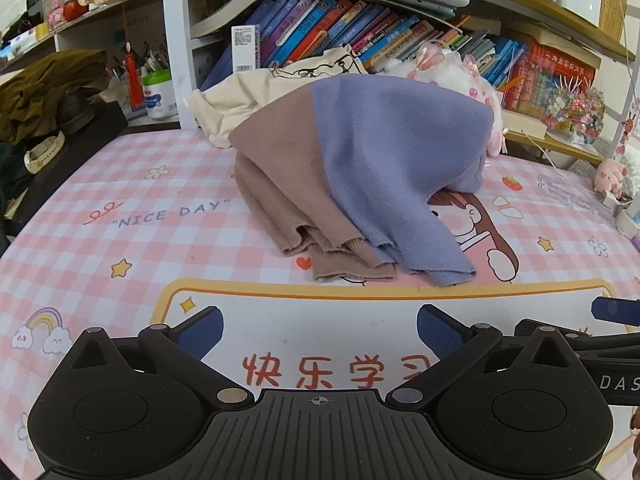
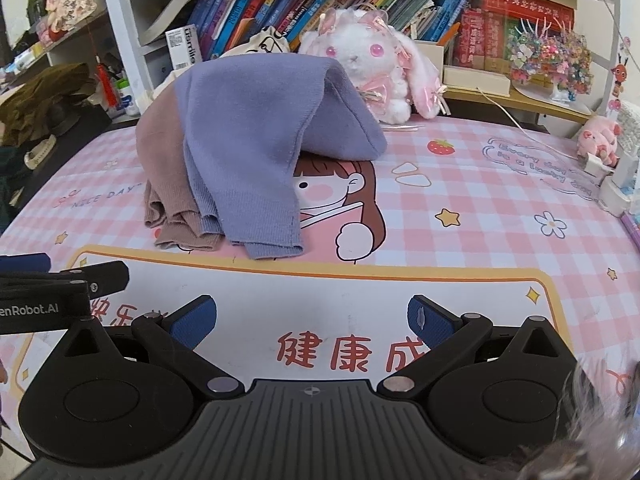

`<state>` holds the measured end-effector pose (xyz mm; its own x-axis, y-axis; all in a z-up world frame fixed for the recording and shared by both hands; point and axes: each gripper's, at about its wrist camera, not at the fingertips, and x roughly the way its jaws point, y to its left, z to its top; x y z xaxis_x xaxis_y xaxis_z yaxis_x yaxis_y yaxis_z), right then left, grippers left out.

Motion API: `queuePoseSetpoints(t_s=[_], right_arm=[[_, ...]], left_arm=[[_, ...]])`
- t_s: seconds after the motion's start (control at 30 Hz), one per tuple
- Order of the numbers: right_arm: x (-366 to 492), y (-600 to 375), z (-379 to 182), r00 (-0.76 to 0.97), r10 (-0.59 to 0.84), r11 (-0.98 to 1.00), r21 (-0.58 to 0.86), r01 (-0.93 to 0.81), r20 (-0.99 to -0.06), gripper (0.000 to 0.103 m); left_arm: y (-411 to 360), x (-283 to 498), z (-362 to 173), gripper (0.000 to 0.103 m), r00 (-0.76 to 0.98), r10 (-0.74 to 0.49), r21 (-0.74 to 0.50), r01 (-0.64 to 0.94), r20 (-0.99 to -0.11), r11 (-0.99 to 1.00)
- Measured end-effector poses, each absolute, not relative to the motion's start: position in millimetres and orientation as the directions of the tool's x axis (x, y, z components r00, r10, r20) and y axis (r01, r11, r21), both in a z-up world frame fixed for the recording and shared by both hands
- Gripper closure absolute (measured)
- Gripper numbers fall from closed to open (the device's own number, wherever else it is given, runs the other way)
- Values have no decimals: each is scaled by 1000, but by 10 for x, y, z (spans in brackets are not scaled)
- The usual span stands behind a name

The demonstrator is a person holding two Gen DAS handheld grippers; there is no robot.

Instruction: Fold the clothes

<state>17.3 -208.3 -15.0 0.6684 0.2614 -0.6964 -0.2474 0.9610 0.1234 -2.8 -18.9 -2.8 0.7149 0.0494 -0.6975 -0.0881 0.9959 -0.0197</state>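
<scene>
A knit garment [image 1: 360, 168], half purple and half brown, lies in a loose heap on the pink checked desk mat [image 1: 120, 208]. In the right wrist view the same garment [image 2: 248, 128] drapes over a cream cloth bag behind it. My left gripper [image 1: 320, 332] hovers open over the mat's white panel, well short of the garment's hem. My right gripper [image 2: 312, 320] is open too, with nothing between its blue pads [image 2: 430, 322]. Each gripper shows at the edge of the other's view.
A cream bag [image 1: 248, 96] sits behind the garment. A white plush rabbit [image 2: 372, 64] stands at the back right, a pink plush pig [image 2: 598, 140] at far right. Bookshelves [image 1: 340, 28] line the back. An olive cloth pile [image 1: 44, 84] sits at left.
</scene>
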Motion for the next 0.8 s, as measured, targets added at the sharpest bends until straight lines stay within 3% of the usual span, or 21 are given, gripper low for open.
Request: queuePoseSetpoints(t_s=[0.8], right_arm=[[265,-2479,-210,615,383,916,196,-351,-689,0]], left_arm=[[-636,-115,25,0,714,130,21,-160,-688,987]])
